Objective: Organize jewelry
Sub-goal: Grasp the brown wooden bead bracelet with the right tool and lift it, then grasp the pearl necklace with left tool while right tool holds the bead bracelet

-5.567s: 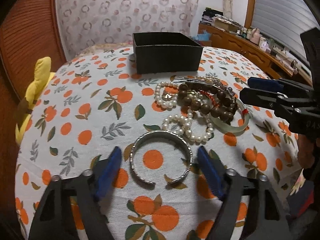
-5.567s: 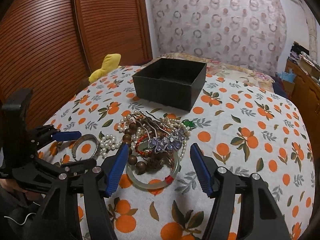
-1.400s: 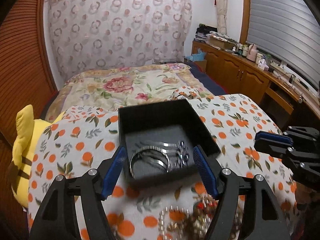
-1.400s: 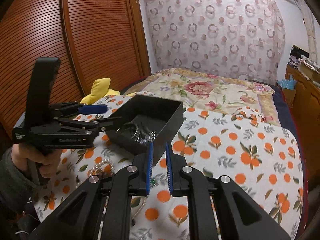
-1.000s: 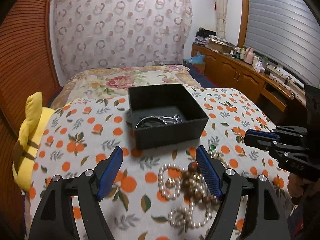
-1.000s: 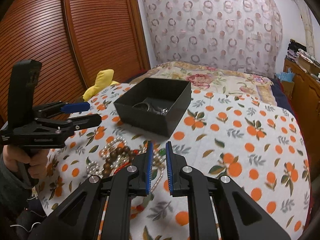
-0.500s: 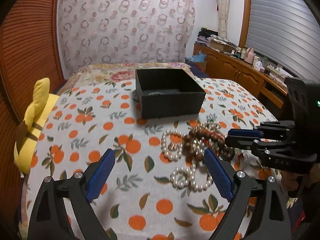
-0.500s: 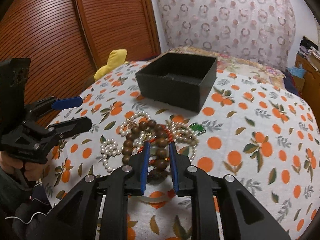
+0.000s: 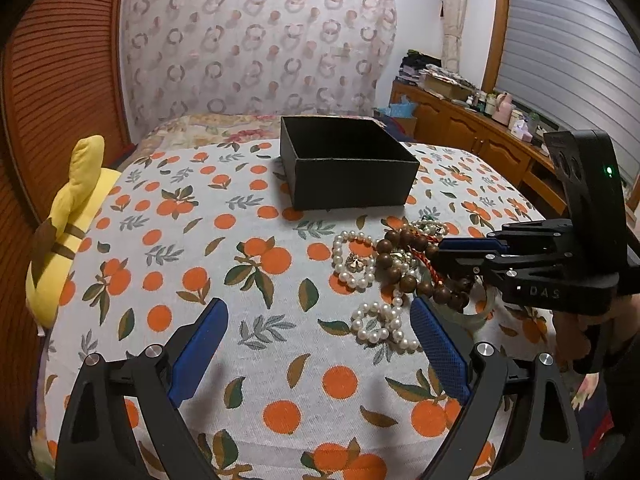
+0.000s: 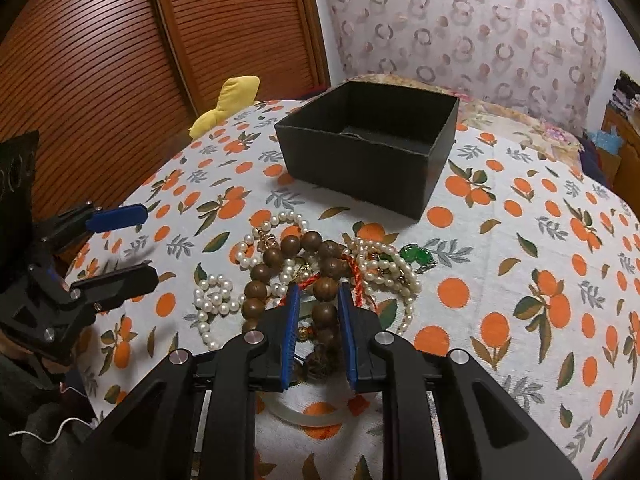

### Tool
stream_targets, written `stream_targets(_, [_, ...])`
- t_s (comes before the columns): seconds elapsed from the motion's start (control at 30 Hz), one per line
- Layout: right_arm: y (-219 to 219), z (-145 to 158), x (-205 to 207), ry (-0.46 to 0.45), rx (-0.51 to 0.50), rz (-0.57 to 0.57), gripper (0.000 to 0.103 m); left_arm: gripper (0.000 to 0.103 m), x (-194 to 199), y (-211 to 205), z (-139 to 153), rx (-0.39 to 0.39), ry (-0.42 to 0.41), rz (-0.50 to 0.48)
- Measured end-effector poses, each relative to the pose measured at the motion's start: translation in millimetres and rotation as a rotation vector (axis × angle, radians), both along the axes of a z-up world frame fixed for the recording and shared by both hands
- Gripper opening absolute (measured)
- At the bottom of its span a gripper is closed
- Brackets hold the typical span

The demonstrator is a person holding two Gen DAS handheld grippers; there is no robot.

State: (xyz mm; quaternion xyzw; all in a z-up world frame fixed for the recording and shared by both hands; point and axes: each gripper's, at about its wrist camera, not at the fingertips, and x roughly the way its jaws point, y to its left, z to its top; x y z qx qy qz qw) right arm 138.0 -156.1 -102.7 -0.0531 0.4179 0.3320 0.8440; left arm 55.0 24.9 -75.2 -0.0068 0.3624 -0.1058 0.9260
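A pile of jewelry lies on the orange-print cloth: brown wooden bead strand point(image 10: 298, 252), white pearl strands point(image 9: 380, 320), a green pendant point(image 10: 416, 255) and a pale jade bangle point(image 10: 316, 410). The black box point(image 9: 348, 168) stands behind it, a bit of metal showing inside. My right gripper point(image 10: 318, 300) sits low over the pile, its jaws partly open with wooden beads point(image 10: 325, 289) between them, not clamped. It also shows in the left wrist view point(image 9: 456, 254). My left gripper point(image 9: 316, 344) is wide open and empty, just left of the pearls.
A yellow plush toy point(image 9: 68, 216) lies at the table's left edge. Wooden slatted doors point(image 10: 120, 60) stand to the left, a curtain point(image 9: 256, 40) behind, and a cabinet point(image 9: 472, 140) with clutter at the right. A bed with a floral cover point(image 10: 504, 116) lies beyond the box.
Both grippers have pulled back from the box and come down to the pile. The right gripper's jaws have widened slightly around the wooden beads. The silver cuff and hairpin lie in the box.
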Motion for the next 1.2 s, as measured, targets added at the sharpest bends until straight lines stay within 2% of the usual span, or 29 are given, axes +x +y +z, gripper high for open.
stream_targets(0.07, [-1,0,2,0.016,0.016,0.003,0.021,0.089,-1,-1,-1,0.000,0.002,-0.002])
stream_targets(0.13, [-1,-1,4,0.022,0.020,0.005,0.014,0.089,-2,-2,-2,0.000,0.005,-0.004])
stream_targets(0.23, [-2,0,3,0.015,0.025,0.005,0.014,0.089,-3,-4,-3,0.001,0.011,-0.009])
stream_targets(0.4, [-7,16,-5,-0.050,0.056,0.004,0.013,0.089,-1,-10,-8,0.009,0.039,-0.035])
stream_targets(0.67, [-23,63,-20,-0.191,0.095,-0.016,0.013,0.089,0,-21,-10,0.015,0.049,-0.061])
stream_targets(1.0, [-48,97,-35,-0.290,0.115,-0.049,0.013,0.089,4,-29,-12,0.004,0.065,-0.080])
stream_targets(1.03, [-51,98,-35,-0.295,0.113,-0.053,0.013,0.085,4,-30,-13,-0.002,0.068,-0.084])
stream_targets(1.17, [-64,100,-38,-0.312,0.107,-0.077,0.013,0.055,7,-35,-15,-0.015,0.094,-0.093])
stream_targets(1.2, [-67,100,-37,-0.312,0.107,-0.082,0.013,0.051,7,-36,-15,-0.019,0.096,-0.096])
